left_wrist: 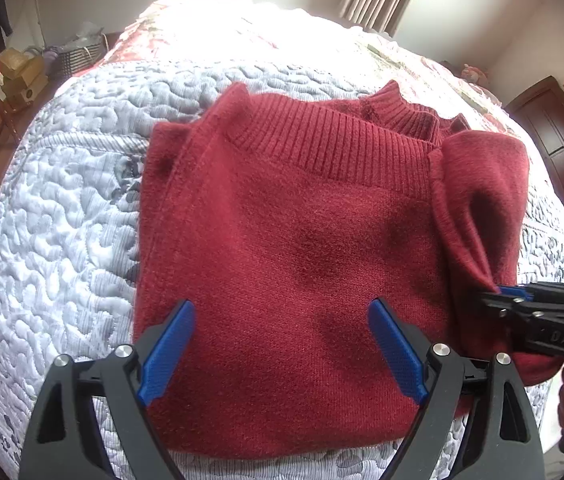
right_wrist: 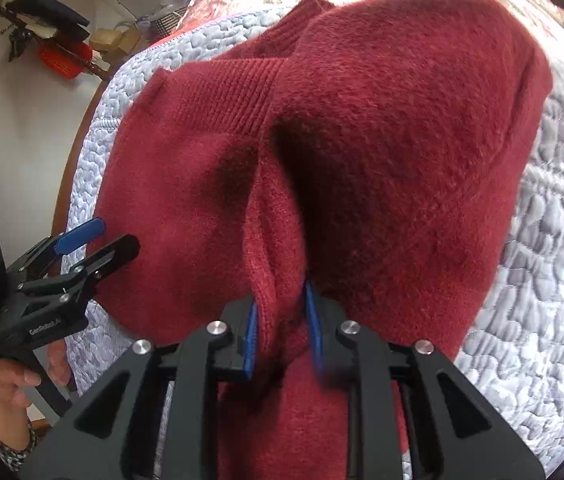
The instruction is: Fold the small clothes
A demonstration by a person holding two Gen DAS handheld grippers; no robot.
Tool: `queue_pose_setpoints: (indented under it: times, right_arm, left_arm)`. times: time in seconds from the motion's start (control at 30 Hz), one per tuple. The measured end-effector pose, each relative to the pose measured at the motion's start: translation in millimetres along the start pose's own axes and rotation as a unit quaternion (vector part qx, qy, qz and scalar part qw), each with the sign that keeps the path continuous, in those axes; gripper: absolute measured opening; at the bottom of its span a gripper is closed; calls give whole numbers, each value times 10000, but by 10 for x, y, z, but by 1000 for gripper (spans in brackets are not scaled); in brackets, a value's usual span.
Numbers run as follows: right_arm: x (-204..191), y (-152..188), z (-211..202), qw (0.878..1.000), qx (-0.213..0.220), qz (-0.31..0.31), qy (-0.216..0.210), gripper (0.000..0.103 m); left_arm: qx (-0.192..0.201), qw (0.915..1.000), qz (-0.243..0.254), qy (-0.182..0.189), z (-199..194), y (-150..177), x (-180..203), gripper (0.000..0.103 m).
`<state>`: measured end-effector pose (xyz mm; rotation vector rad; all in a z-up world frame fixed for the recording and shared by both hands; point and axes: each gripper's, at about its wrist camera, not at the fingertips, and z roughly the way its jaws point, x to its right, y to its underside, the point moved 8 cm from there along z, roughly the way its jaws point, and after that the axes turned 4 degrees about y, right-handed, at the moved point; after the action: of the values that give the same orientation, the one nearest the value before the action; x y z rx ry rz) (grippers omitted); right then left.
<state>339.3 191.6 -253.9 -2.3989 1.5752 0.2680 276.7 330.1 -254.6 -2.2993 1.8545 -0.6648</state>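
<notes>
Red sweater (left_wrist: 282, 248), a knit one with a ribbed hem and collar, lies partly folded on the bed (left_wrist: 61, 208), which is covered by a pale quilted spread. Its ribbed band runs across the far side of the folded body, with the collar poking up just behind it. The right gripper (right_wrist: 282, 320) has its blue-padded fingers (right_wrist: 250, 336) pressed onto a bunched fold of the sweater at its right edge, and that part is lifted off the bed into a raised hump. In the left wrist view this same gripper (left_wrist: 500, 294) enters from the right with the cloth pulled up to its tip. The left gripper (left_wrist: 282, 344) hangs over the near part of the sweater with its fingers (left_wrist: 167, 346) spread wide and nothing between them; whether the tips touch the knit is hard to tell. A hand (right_wrist: 9, 388) in a patterned sleeve holds the left gripper's handle.
</notes>
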Motion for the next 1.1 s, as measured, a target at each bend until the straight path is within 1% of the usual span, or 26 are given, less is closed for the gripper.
queue_pose_setpoints:
  times: [0.07,0.1,0.13,0.17,0.2,0.23,0.27,0.3,0.4,0.5,0.53,0.7,0.8,0.9,0.93,0.97,1.0,1.07,1.1]
  right_arm:
    - [-26,-5,12,9997,4,52,-236,32]
    - [-35,9,-6,9993,-1,69,-377,38]
    - [-50,11,-52,9985,22,108,-537,40]
    - [-57,15,-126,9978,52,132,-642,41]
    - [-76,18,-237,9968,123,133,-782,45]
    - [-102,21,-357,9952,214,124,-947,50]
    - [-117,23,-484,9936,325,109,-1079,52]
    - [-111,27,-592,9932,440,66,-1075,51]
    - [59,112,-829,9954,704,-58,-645,51]
    - [346,237,-895,9974,692,94,-202,51]
    - [443,307,-898,9974,696,171,-113,51]
    - [927,577,-814,9950,590,801,-127,50]
    - [1086,718,-752,9944,511,925,-54,50]
    - [1162,797,-682,9940,443,999,-52,50]
    - [1180,809,-660,9939,439,1014,-35,50]
    - [1199,820,-642,9937,433,1029,-39,50]
    - [1215,832,-621,9936,421,1045,-47,50]
    - [1234,848,-573,9933,409,1076,-32,50]
    - [1237,846,-550,9933,399,1085,-26,50]
  left_arm:
    - [-8,10000,15,17,15,-25,19,89]
    - [-16,10000,10,45,22,-40,39,89]
    - [-21,10000,-7,85,25,-53,56,89]
    - [-23,9999,-37,151,22,-68,79,89]
    - [-21,9997,-71,223,23,-89,103,89]
    - [-15,9995,-113,307,18,-107,135,89]
    - [3,9989,-167,438,4,-131,179,89]
    - [22,9982,-208,563,-7,-152,224,89]
    - [22,9944,-291,1016,-19,-213,434,89]
    - [-111,9891,-270,1445,48,-237,711,89]
    - [-156,9877,-247,1536,80,-228,801,89]
    - [-533,9827,-235,1761,332,-178,1101,89]
    - [-621,9788,-266,1934,421,-150,1238,89]
    - [-710,9766,-298,2006,506,-142,1323,88]
    - [-735,9764,-303,2006,546,-138,1345,87]
    - [-760,9759,-309,2024,575,-139,1369,82]
    - [-790,9744,-313,2080,601,-136,1399,72]
    - [-807,9739,-321,2097,638,-129,1433,64]
    - [-780,9741,-290,2101,638,-128,1445,54]
